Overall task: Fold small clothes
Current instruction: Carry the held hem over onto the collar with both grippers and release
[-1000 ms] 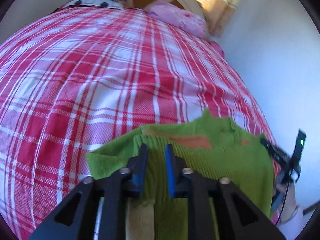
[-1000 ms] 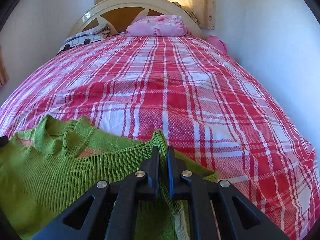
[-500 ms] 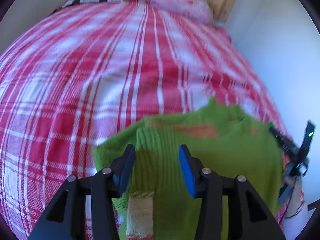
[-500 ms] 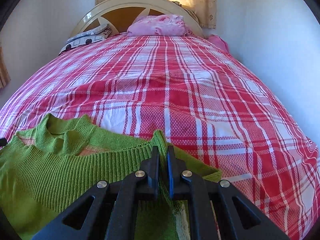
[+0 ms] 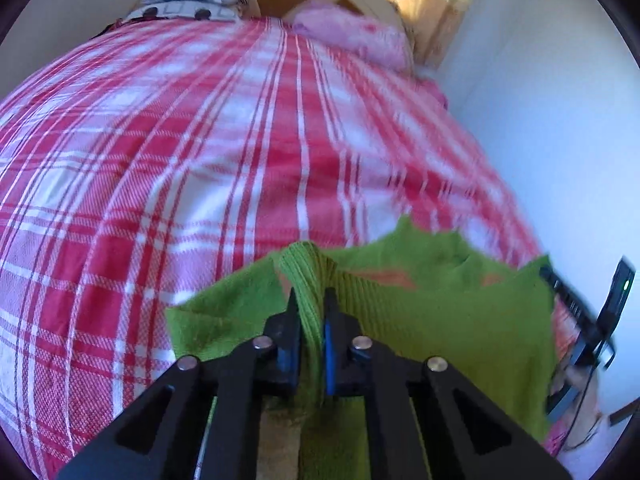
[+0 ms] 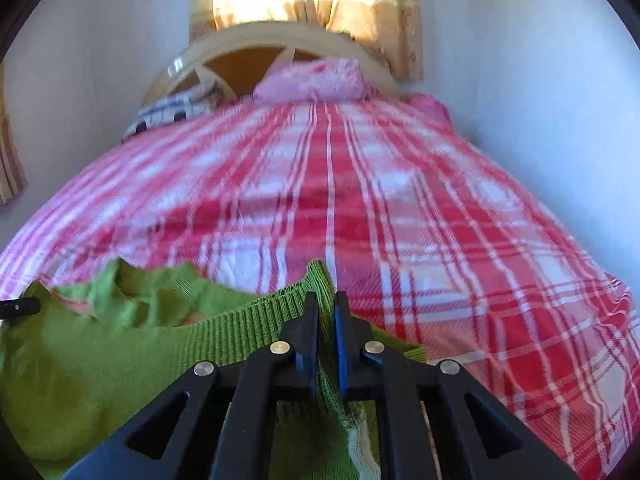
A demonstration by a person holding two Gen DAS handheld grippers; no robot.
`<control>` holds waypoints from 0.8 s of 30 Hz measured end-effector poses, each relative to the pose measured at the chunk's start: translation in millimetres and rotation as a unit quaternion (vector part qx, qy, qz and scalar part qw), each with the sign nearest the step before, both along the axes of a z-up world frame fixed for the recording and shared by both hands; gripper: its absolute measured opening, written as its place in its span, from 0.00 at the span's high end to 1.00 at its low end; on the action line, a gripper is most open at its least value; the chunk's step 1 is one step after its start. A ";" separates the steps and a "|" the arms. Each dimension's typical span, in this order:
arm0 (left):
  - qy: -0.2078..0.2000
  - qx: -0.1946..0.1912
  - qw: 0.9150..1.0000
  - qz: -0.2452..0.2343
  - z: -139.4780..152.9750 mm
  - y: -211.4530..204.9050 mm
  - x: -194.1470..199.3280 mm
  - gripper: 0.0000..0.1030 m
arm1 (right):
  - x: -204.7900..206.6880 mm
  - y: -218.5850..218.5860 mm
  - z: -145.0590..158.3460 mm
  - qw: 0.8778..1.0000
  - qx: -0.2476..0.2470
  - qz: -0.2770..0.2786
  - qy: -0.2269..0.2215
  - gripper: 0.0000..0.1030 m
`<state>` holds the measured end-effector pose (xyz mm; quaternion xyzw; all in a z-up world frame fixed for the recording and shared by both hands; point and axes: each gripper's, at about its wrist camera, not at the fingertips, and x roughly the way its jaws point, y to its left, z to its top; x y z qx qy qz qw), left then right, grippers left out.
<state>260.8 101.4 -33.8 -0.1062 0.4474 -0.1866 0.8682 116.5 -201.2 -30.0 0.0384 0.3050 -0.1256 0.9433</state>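
One green knitted sweater (image 5: 460,332) lies on one bed, which is covered by one red-and-white checked bedspread (image 5: 200,184). At the head of the bed there are two pillows: one pink pillow (image 6: 316,78) and one white pillow with dark markings (image 6: 172,114), both below one arched headboard (image 6: 240,46). Two grippers are in view, the left gripper (image 5: 309,308) and the right gripper (image 6: 326,312), and one yellow curtain (image 6: 340,4) hangs behind.

Left tool (image 5: 308,300) and right tool (image 6: 326,304) both clamped tight.

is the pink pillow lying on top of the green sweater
No, the pink pillow sits at the far end of the bed by the headboard, well apart from the green sweater.
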 end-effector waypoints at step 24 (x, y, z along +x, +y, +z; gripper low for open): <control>0.010 0.019 0.999 0.050 -7.0 15.0 27.0 0.67 | 3.8 -59.8 -0.3 0.990 0.121 -0.064 -0.024 0.72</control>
